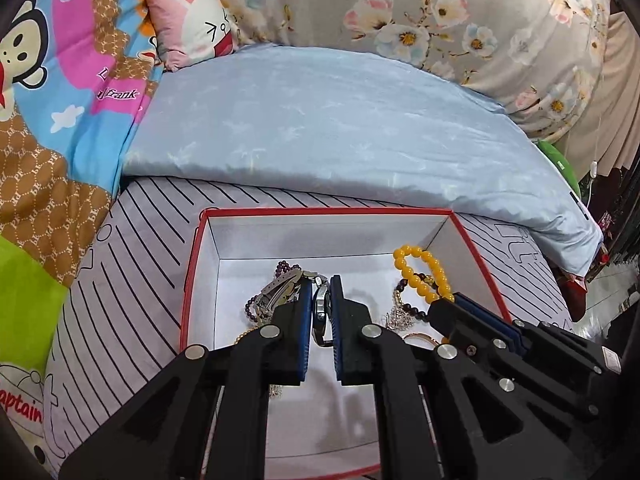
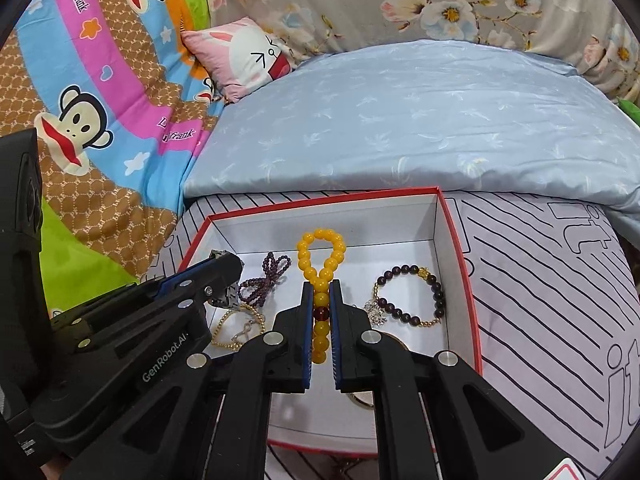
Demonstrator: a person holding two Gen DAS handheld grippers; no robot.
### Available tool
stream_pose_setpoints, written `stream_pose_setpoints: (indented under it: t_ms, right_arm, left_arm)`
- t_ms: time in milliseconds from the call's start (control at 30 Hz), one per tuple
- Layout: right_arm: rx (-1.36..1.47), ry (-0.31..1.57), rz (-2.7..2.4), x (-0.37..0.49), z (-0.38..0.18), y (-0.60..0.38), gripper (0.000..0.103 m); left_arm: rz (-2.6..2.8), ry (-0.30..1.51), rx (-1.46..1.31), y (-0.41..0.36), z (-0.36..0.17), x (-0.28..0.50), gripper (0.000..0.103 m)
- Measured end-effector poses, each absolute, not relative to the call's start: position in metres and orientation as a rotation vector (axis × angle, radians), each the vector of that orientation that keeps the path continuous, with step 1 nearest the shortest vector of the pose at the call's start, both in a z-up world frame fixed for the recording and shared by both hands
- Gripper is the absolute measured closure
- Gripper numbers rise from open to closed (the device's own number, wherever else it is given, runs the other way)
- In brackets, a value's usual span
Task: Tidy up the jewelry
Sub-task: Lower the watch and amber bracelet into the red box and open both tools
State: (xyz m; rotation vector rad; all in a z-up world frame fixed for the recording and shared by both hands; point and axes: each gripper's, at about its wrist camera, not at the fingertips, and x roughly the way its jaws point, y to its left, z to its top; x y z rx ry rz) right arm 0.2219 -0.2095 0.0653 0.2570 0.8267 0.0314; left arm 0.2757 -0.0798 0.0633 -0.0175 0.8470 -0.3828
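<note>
The left gripper (image 1: 321, 312) has its fingers pinching one silver metal watch (image 1: 320, 308) by the case, its link band trailing left over the box. The right gripper (image 2: 321, 320) has its fingers pinching one yellow bead bracelet (image 2: 320, 264), whose round glossy beads loop out past the tips. Both hang inside one open red-edged white cardboard box (image 2: 456, 248). On its floor lie one purple bead strand (image 2: 266, 276), one dark bead bracelet (image 2: 416, 296) with gold links, and one fine gold chain (image 2: 236, 330). The box sits on a striped sheet on the bed (image 2: 540, 280), near one blue pillow (image 2: 400, 120).
</note>
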Motion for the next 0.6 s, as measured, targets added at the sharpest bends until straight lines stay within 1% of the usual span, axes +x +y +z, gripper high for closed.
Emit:
stream_pose_setpoints:
  t_ms: [500,567,600]
  right_arm:
    - [0.244,0.852,0.013,0.234,0.050,-0.210,0.095]
    - [0.237,0.852,0.011,0.233,0.050,-0.210,0.094]
    - [0.234,0.849,0.009,0.233,0.050,-0.209,0.092]
  left_arm:
    - [-0.355,0.885,-0.006,-0.082,0.046,0.291,0.094]
    - [-0.350,0.889,-0.001,-0.082,0.044,0.291,0.094]
    - [-0.341,0.894,0.005,-0.083,0.043,0.292,0.094]
